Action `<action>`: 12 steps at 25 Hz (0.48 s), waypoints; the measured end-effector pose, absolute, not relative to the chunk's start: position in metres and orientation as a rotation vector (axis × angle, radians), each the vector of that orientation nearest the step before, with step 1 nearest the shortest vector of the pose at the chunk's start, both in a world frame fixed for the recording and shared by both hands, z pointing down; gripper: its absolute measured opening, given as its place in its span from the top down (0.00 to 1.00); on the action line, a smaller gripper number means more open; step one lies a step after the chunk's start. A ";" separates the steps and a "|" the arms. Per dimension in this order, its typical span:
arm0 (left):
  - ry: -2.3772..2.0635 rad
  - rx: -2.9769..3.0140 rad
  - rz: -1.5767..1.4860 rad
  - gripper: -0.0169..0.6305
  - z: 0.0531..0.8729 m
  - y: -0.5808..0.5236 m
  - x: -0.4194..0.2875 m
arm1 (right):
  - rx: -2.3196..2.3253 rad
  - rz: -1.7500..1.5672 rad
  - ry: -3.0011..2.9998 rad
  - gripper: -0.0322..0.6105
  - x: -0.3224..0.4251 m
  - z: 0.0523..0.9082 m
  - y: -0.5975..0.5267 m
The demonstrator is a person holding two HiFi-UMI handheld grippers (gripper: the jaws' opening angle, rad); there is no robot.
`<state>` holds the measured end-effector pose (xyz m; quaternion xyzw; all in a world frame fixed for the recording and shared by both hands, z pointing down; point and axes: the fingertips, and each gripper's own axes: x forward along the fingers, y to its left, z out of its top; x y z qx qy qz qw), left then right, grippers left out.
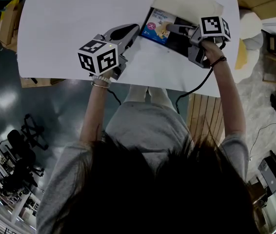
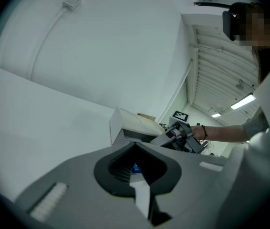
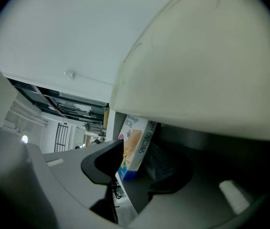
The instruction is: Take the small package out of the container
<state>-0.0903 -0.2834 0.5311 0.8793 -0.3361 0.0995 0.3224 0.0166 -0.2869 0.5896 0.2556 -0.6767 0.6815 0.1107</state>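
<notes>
Evidently at the grasp, the right tongs (image 3: pixel 135 162), spread astride the small package (image 3: pixel 134 146) in the container (image 1: pixel 189 4), must next pinch and lift; the left tongs (image 2: pixel 136 148) wait pressed together.

Grey T-shirt (image 1: pixel 147 130); grey left claw (image 1: pixel 131 32), right claw (image 1: pixel 171 29); checkered marker cubes (image 1: pixel 99 56).

The white worktop (image 1: pixel 69 28) carried one pale cardboard container (image 1: pixel 187 4), which lay open toward its right side, its lid flap raised at the far edge.
</notes>
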 end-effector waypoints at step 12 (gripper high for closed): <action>-0.900 2.295 0.252 0.99 0.532 -0.284 -0.095 | 0.734 2.109 -1.871 0.72 0.013 0.595 -0.281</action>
